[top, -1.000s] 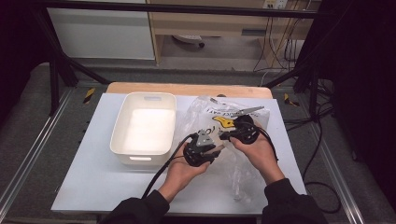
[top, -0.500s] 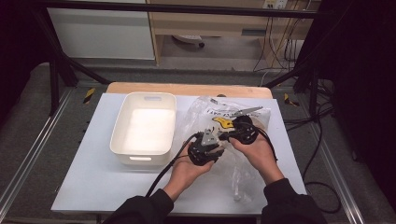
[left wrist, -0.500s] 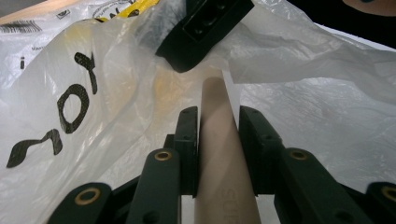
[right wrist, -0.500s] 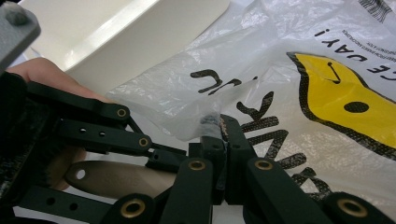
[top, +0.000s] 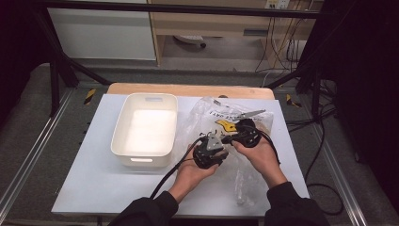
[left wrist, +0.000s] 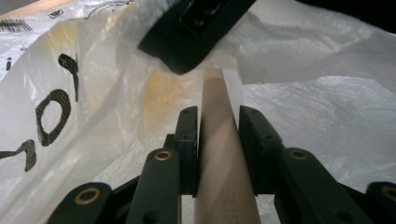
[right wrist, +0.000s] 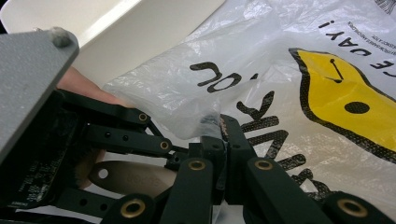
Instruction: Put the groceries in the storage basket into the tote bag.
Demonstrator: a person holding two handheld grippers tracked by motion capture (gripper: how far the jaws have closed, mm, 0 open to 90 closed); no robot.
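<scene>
White tub (top: 145,129) sits left on the table (top: 84,188), apart from the work. The plastic bag (top: 235,123) lies to its right, under both my tools.

My right gripper (right wrist: 223,122) is pinched fully closed on a fold of bag film at the mouth. My left gripper (left wrist: 218,122) is clamped, jaws part-way apart, on a tan wooden handle (left wrist: 222,154) pointing into the bag.

Risks, as I judge them: the film is thin, so a hard pull from the right could tear it or slip it free, and the mouth would collapse. The handle is smooth and tapered (it may slide in my jaws).

The high view gives the tub and the bag's layout. The left gripper view shows the grip on the handle. The right gripper view shows the handle's rounded end with a hole (right wrist: 133,176).
</scene>
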